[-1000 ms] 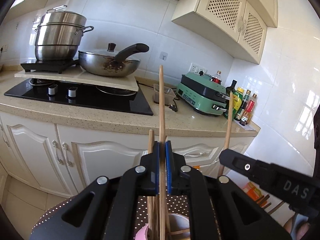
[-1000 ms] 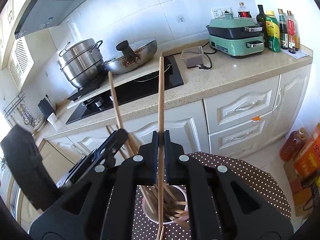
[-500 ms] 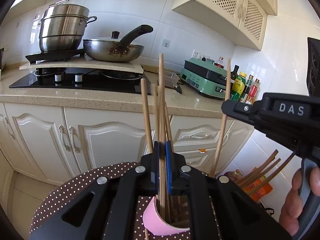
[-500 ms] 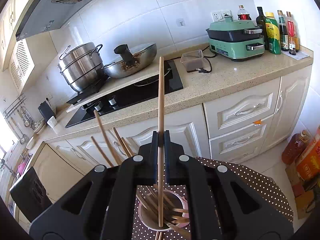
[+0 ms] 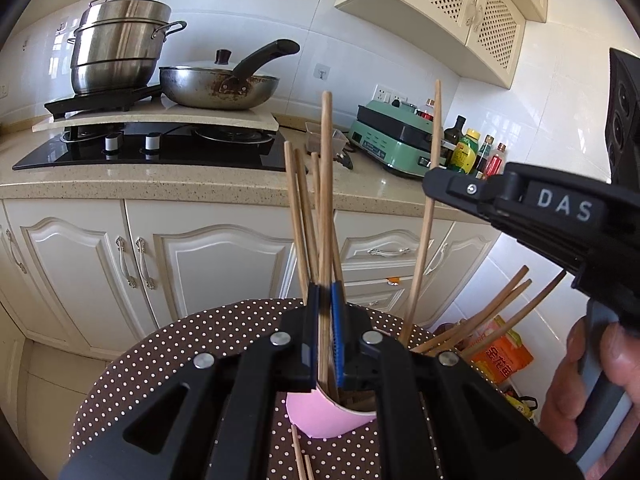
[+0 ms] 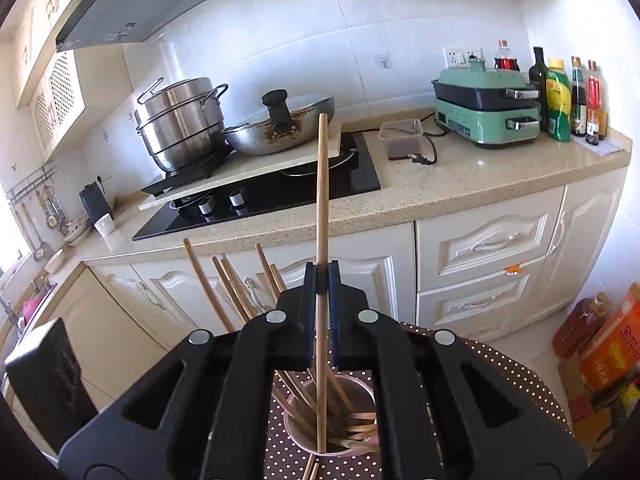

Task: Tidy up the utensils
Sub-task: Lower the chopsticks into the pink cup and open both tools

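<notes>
Dotted tablecloth (image 5: pixel 168 352), pink cup (image 5: pixel 328 416), each gripper (image 5: pixel 325 320) clenched on a chopstick (image 5: pixel 327 184), hand (image 5: pixel 592 384) visible only from the left wrist.

Left tool (image 5: pixel 325 300) and right tool (image 6: pixel 321 280), both clamped tight, angled downward, side by side.

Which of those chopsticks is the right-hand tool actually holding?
The tallest, upright chopstick, pinched between the right gripper's fingers, its tip inside the cup. The others lean loose.
</notes>
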